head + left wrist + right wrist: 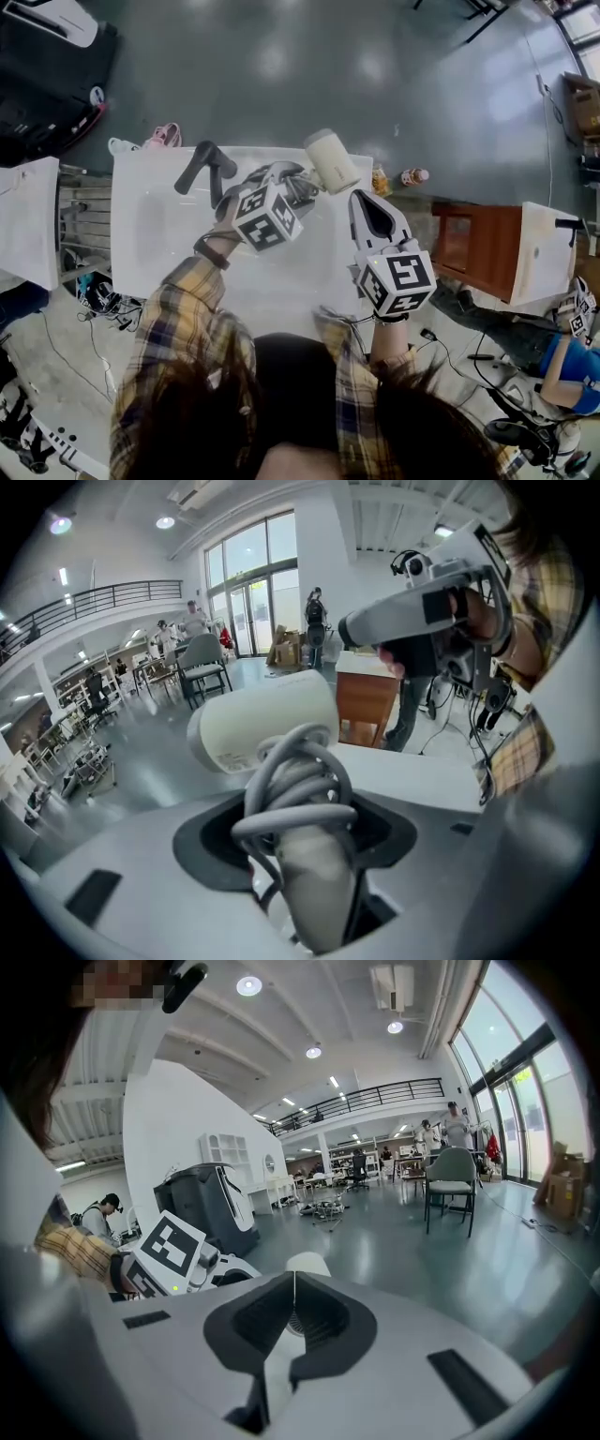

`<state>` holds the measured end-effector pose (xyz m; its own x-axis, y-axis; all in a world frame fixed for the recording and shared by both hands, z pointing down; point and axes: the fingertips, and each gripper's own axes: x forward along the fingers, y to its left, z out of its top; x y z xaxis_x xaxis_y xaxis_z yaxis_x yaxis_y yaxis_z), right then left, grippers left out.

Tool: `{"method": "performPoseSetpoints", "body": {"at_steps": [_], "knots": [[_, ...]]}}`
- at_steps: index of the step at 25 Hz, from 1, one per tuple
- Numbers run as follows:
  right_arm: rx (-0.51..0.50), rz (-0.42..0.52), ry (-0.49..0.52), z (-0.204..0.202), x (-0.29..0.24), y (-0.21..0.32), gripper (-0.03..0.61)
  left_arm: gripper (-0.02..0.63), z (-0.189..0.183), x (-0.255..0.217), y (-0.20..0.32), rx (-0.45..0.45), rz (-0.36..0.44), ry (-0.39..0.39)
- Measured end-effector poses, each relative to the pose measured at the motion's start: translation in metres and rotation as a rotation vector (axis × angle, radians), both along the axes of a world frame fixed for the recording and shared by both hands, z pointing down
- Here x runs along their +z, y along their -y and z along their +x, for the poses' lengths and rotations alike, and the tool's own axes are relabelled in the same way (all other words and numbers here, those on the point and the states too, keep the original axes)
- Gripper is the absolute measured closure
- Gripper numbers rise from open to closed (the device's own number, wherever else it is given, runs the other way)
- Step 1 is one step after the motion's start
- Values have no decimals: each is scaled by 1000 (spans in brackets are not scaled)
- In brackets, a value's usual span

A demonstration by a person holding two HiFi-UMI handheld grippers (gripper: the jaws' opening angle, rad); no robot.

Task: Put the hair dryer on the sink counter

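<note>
Coiled cord (295, 794) and the hair dryer (272, 726) handle sit clamped in the left gripper (298, 186), with the sink counter (159, 234) beneath its jaws. Beside it on the right, the right gripper (293, 1288) is closed on nothing. Loose coils could snag on release and drag the dryer off the far edge.

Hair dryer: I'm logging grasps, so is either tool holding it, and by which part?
The left tool grips the hair dryer by its handle, beside the coiled grey cord. The right tool is shut and empty.
</note>
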<state>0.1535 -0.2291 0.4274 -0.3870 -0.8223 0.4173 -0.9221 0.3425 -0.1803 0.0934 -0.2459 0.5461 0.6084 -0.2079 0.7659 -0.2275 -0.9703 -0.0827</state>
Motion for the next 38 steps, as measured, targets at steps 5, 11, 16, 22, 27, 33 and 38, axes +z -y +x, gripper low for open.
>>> {"method": "performPoseSetpoints", "body": {"at_steps": [5, 11, 16, 22, 27, 33, 38], "knots": [[0, -45, -6, 0, 18, 5, 563, 336, 3, 17, 10, 41, -7, 34], [1, -84, -10, -3, 33, 4, 563, 336, 8, 28, 18, 75, 0, 55], [3, -103, -14, -4, 37, 2, 563, 336, 11, 37, 21, 114, 13, 82], [-10, -115, -22, -7, 43, 2, 563, 336, 15, 49, 16, 190, 27, 115], [-23, -131, -28, -11, 51, 5, 563, 336, 17, 59, 16, 238, 22, 135], [-28, -163, -27, -10, 64, 5, 563, 336, 20, 63, 18, 256, 33, 140], [-34, -177, -24, -12, 68, 4, 563, 336, 23, 64, 20, 256, 37, 112]]}}
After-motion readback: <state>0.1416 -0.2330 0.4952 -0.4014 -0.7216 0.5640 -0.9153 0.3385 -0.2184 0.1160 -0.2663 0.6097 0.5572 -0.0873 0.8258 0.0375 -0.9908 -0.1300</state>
